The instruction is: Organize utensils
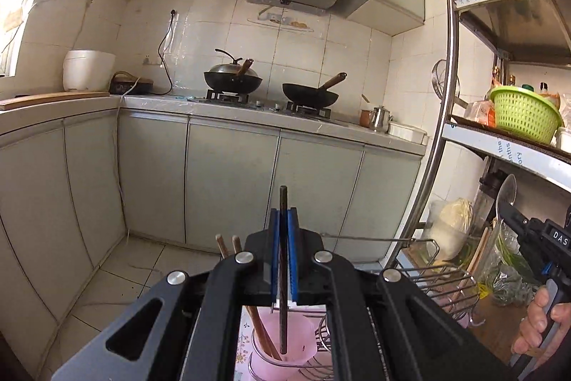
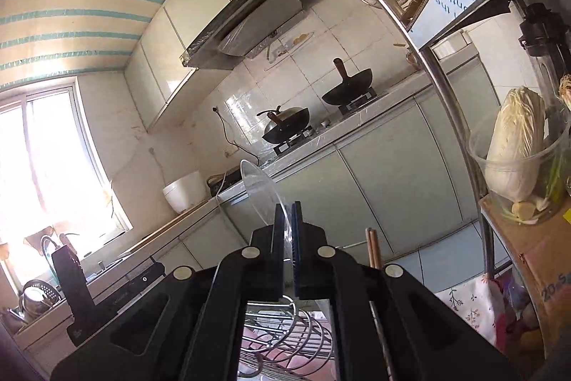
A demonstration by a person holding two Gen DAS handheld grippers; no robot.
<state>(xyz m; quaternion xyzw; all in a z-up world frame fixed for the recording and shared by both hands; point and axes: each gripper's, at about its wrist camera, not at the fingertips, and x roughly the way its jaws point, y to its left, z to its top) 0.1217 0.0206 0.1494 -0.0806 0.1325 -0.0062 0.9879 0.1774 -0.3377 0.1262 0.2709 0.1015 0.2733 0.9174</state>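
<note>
While the left gripper points out over the kitchen, its blue pads are pressed together on a dark chopstick, which stands upright between them. The stick's top end pokes out above the fingertips; its lower end reaches down into a pink cup directly beneath the gripper. Two brown wooden chopsticks already lean in that cup, just left of the dark one, their tops showing left of the gripper body.

The cup sits in a wire ring at the left end of a chrome wire dish rack; rack bars extend to the right of the gripper.

The right gripper is clamped on a metal spoon. The handle runs between the fingers and the bowl sticks up and to the left beyond the fingertips. In the left wrist view the same spoon bowl shows at far right, above the right gripper, which a hand grips. Below the right gripper lie the chrome loops of the rack; the wooden chopstick tops stand just right of its fingers.
</note>
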